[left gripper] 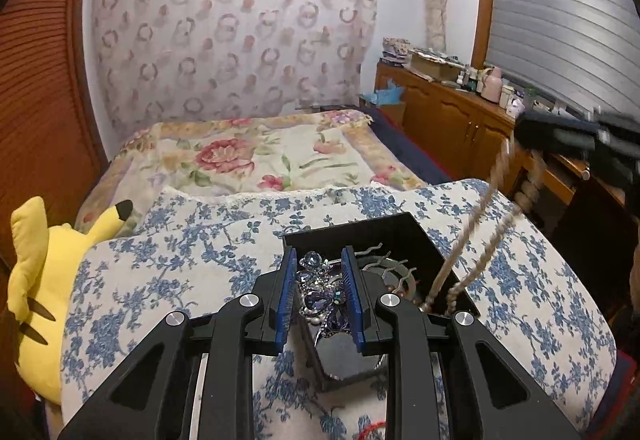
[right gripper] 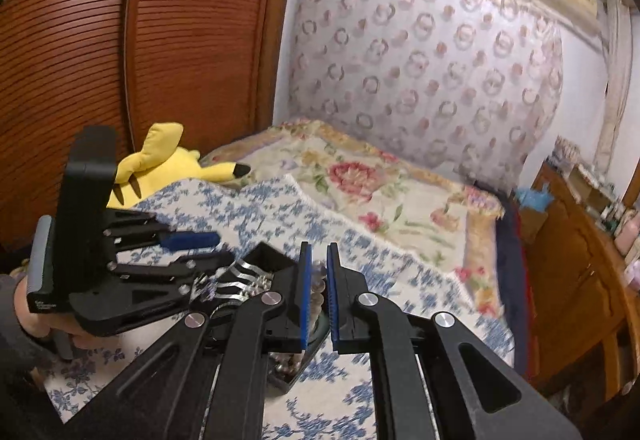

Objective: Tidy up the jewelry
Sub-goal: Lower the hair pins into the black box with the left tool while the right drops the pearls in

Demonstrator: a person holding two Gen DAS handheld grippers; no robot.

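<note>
1. Over the black box [left gripper: 404, 236] on the blue-flowered pillow [left gripper: 168, 260], left gripper [left gripper: 320, 280] clamped on a purple jewelled brooch [left gripper: 318, 292].
2. Right gripper [right gripper: 319, 280] pinched shut on a beaded necklace [left gripper: 476, 224], hanging into the box.

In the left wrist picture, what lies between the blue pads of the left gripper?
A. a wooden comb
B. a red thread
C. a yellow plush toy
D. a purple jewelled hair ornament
D: the left gripper has a purple jewelled ornament between its pads, above the black box; the yellow plush lies far off at the bed's edge.
</note>
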